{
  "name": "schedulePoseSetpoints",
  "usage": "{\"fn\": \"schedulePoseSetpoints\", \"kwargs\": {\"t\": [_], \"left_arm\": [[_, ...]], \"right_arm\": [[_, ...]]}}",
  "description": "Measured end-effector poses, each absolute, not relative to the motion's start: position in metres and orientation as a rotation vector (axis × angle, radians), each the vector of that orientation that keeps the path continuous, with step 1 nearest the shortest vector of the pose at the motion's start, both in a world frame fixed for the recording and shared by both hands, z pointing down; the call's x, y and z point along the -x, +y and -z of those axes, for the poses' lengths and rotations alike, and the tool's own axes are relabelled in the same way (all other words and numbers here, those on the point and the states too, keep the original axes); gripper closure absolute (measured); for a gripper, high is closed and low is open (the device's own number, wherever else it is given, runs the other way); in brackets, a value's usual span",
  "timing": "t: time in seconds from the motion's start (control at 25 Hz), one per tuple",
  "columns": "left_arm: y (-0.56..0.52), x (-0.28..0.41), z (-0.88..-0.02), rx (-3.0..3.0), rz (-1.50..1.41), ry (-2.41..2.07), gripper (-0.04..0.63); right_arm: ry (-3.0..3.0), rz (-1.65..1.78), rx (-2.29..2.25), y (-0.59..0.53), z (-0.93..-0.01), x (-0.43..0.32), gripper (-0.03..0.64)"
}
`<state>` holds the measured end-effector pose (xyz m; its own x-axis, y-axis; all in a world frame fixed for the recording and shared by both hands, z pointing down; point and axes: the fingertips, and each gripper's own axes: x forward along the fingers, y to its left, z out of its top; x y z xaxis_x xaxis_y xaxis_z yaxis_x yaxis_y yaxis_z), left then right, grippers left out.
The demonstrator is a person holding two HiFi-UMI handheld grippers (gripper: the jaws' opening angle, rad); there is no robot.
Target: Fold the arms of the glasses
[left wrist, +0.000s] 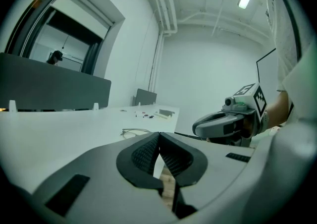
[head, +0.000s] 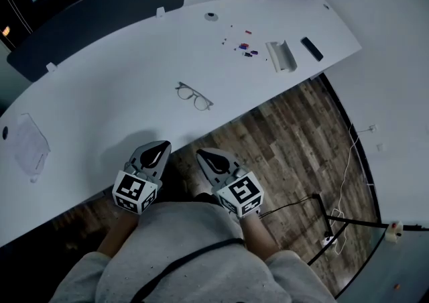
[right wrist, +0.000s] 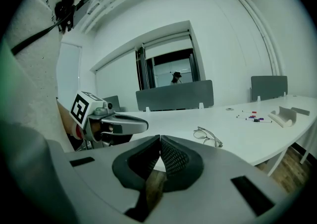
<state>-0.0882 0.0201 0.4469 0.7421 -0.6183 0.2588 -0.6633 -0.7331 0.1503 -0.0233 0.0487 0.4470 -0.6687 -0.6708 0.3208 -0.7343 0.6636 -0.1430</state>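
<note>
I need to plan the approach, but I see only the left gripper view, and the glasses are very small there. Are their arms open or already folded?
Observer: In the right gripper view the glasses lie on the table and their arms look unfolded.
Operator: Thank you. I see the right gripper only from the side. Does it hold anything?
Observer: No. In its own view the right gripper is shut, with nothing between its jaws.
</note>
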Motion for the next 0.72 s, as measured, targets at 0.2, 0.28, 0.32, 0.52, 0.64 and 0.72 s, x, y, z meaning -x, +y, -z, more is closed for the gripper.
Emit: {"fn": "schedulePoseSetpoints", "kwargs": {"t": [0.2,0.28,0.32,0.52,0.64,0.72], "left_arm": [[0.037,0.091,-0.441,-2.701,-0.258,-1.069,0.58],[0.045,0.091,-0.438,-2.698,-0.245,-1.083,0.58],[0.05,0.091,-0.436,-2.695,-0.241,-1.087,0.58],[0.091,0.08,-0.436,-2.688,-0.256,-1.072,0.58],[0.121,0.074,-0.439,-2.697,-0.289,-1.042,0.58],[0.14,0.073,-0.439,-2.699,-0.305,-1.031,0.58]], "right_arm": [[-2.661,-0.34,-1.089,0.069,-0.438,0.029,0.597],[-2.667,-0.331,-1.089,0.078,-0.435,0.028,0.597],[-2.669,-0.332,-1.092,0.083,-0.433,0.028,0.597],[-2.672,-0.35,-1.089,0.121,-0.43,0.022,0.597],[-2.672,-0.366,-1.1,0.148,-0.432,0.02,0.597],[-2.68,-0.367,-1.108,0.164,-0.43,0.02,0.597]]}}
